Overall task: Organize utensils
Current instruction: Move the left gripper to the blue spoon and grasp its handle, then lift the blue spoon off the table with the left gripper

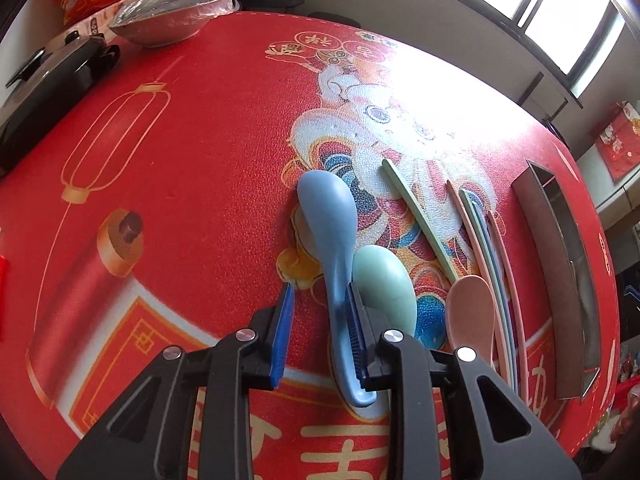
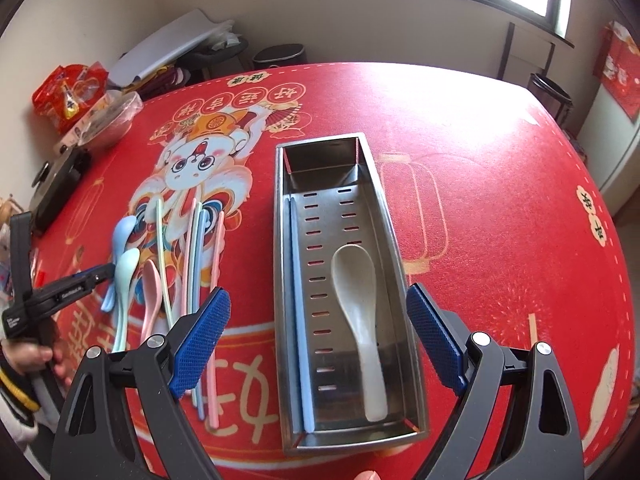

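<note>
At the far left edge of the red printed tablecloth [image 2: 500,216] sit a dark lidded pan [image 1: 44,92] and a wrapped bowl [image 1: 172,12], well apart from your work. Your left gripper [image 1: 320,320] points down over the blue spoon [image 1: 332,240], whose handle runs between the blue pads: the right pad lies against the handle, the left pad stands clear of it with cloth showing in the gap, so the jaws are partly apart and hold nothing yet. Just right of that, the green spoon [image 1: 384,288] lies touching the blue one, its bowl partly hidden behind your right finger. Next comes a single green chopstick [image 1: 420,220], then the pink spoon [image 1: 472,312], and beside it a tight bundle of pink and blue-green chopsticks [image 1: 492,260] — all flat on the cloth, running roughly parallel. In the right wrist view your hand [image 2: 36,360] grips the left tool at the frame's left side. Further right stands the steel utensil tray [image 2: 400,280], long and perforated; inside it a pair of light blue chopsticks [image 2: 298,300] lies along the left wall and a white spoon [image 2: 360,312] rests bowl-up toward the right side. Your right gripper [image 2: 320,340] hangs above the near end of the tray — jaws spread wide, nothing between them.
</note>
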`<state>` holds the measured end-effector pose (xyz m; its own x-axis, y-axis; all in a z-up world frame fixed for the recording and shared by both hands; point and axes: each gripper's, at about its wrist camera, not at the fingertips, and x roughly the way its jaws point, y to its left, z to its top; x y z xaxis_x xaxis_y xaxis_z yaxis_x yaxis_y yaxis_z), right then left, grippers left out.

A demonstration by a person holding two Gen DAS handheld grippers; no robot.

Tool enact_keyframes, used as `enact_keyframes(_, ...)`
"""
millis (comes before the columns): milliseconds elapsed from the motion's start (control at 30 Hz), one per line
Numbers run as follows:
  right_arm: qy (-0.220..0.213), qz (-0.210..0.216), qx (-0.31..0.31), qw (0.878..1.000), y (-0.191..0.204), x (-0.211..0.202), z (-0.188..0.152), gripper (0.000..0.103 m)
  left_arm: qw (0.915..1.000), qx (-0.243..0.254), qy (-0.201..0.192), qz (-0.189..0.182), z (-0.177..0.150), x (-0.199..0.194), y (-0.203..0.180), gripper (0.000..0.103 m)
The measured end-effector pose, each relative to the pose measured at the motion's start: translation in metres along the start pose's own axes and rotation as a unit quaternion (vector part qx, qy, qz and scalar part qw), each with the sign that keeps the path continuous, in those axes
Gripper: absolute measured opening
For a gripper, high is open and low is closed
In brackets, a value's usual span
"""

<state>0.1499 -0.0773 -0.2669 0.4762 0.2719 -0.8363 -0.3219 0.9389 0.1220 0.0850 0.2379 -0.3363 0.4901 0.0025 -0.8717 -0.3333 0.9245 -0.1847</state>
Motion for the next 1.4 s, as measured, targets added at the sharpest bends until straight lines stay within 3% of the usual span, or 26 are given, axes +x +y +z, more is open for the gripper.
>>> enact_keyframes(233,-0.009,-0.014,0.019,1.000,-0.004,-0.008,-0.003,0.087,0.9998,0.015,-0.008,-0.013,0.006,0.006,-0.005,0.025)
enact_keyframes(400,-0.011,-0.019,0.035,0.999,-0.009,-0.012,-0.007,0.087,0.9991,0.013,0.009,-0.039,0.004,0.007,-0.007,0.017)
enact_keyframes(733,-0.009,-0.020,0.041,0.999,-0.008,-0.014,-0.012,0.087,0.9989,0.037,-0.002,-0.031,0.008,0.012,-0.014,0.017)
enact_keyframes(967,-0.007,-0.015,0.043,0.999,-0.005,-0.013,-0.011,0.087,0.9985,0.017,0.000,-0.052,0.013,0.014,-0.004,0.014)
enact_keyframes(1133,-0.010,-0.007,0.029,1.000,0.007,-0.013,-0.009,0.087,0.9985,0.042,0.003,-0.035,0.009,0.008,-0.005,0.010)
enact_keyframes(1167,-0.010,-0.006,0.029,1.000,0.008,-0.012,-0.008,0.087,0.9983,0.045,0.001,-0.036,0.007,0.005,-0.004,0.002)
enact_keyframes(1200,-0.009,-0.005,0.030,0.999,0.009,-0.011,-0.008,0.087,0.9983,0.051,0.006,-0.029,0.004,0.003,-0.003,0.000)
enact_keyframes(1400,-0.002,0.011,0.030,0.999,0.017,-0.004,-0.007,0.087,0.9973,0.065,0.020,-0.029,-0.013,-0.008,0.005,0.000)
